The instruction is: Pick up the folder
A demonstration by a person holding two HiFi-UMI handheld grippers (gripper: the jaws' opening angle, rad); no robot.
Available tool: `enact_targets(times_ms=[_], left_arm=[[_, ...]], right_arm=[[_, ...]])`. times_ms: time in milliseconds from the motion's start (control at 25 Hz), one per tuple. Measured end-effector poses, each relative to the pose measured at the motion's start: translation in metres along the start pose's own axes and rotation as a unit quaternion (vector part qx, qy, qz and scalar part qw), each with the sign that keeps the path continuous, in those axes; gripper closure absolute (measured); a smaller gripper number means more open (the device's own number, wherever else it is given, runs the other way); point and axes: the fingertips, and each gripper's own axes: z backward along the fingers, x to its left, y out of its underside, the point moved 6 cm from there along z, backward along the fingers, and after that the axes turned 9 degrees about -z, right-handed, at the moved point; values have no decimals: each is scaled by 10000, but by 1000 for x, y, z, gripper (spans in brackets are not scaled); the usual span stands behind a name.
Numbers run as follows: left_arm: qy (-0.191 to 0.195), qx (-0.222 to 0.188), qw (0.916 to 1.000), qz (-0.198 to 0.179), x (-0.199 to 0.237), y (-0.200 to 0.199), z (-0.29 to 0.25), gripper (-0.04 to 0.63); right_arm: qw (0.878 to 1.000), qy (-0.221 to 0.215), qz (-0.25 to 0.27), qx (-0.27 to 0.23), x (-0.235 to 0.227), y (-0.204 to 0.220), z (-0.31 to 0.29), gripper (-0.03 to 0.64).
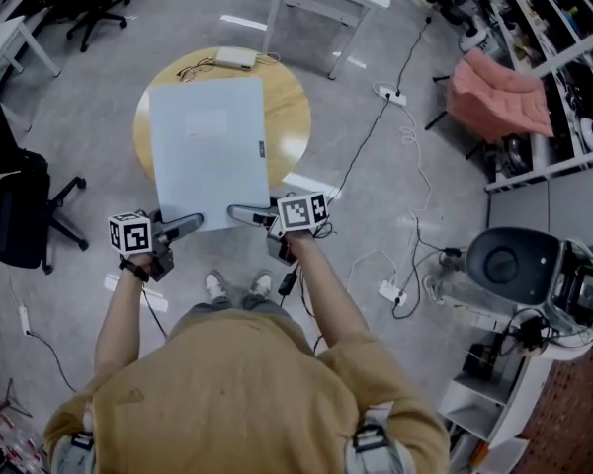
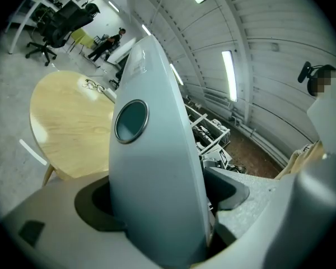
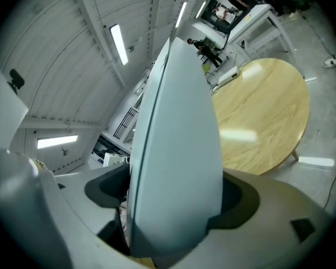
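A pale blue-grey folder (image 1: 210, 149) is held flat above the round wooden table (image 1: 291, 117), with its near edge toward me. My left gripper (image 1: 190, 223) is shut on the folder's near left corner, and my right gripper (image 1: 239, 212) is shut on its near right corner. In the left gripper view the folder (image 2: 151, 167) stands edge-on between the jaws, showing a round finger hole (image 2: 131, 120). The right gripper view shows the folder (image 3: 176, 167) clamped the same way, with the table (image 3: 263, 122) beyond it.
A white box (image 1: 235, 58) and a pair of glasses (image 1: 194, 68) lie at the table's far edge. Black office chairs (image 1: 18, 200) stand to the left. Cables and a power strip (image 1: 391, 94) run over the floor on the right, near a pink chair (image 1: 496, 92).
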Motion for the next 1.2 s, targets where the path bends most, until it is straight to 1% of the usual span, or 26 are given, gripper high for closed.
enact_targets(times_ms=[80, 320, 560, 840, 1000, 1200], left_arm=[[-19, -47, 9999, -133, -7, -10, 2, 166], [-51, -188, 9978, -635, -34, -34, 7, 167], [-97, -355, 9944, -994, -60, -53, 25, 167], [-123, -603, 9863, -1530, -94, -71, 41, 169], [-136, -741, 9828, -1686, -111, -80, 47, 169], [-181, -840, 9770, -1951, -123, -83, 52, 170]], right_arm=[[9998, -107, 169, -82, 11, -7, 2, 219], [9975, -242, 564, -346, 37, -17, 16, 219], [9939, -352, 938, -468, 69, -20, 21, 218], [9858, -477, 1469, -655, 110, -24, 35, 218], [9815, -520, 1685, -742, 128, -26, 43, 218], [9763, -615, 1894, -849, 137, -25, 47, 218]])
